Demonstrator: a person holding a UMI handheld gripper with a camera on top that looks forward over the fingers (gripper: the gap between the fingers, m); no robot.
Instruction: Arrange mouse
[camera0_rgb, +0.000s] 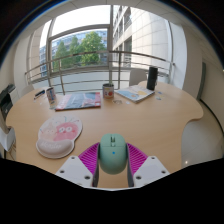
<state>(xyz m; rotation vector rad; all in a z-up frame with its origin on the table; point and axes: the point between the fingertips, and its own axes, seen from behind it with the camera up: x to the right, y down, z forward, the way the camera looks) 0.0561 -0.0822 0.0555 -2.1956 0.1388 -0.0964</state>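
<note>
The tool (112, 160) pinched the mint-green mouse (112, 152) between its magenta pads, just right of the pink round mouse pad (59, 134) on the tabletop (150, 125); its smooth rounded shell might slip and land off that pad.

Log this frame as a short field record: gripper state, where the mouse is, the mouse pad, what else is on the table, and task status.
gripper: gripper fingers sit on either side of the mouse, pink pads at its flanks; appears shut on it
mouse: light green mouse, between the fingers, over the near part of the wooden table
mouse pad: round pink-and-white mouse pad, beside the mouse, nothing on it
other items: book, mug, notebook, dark speaker, all beyond the fingers
task status: mouse not yet on the mouse pad
</note>
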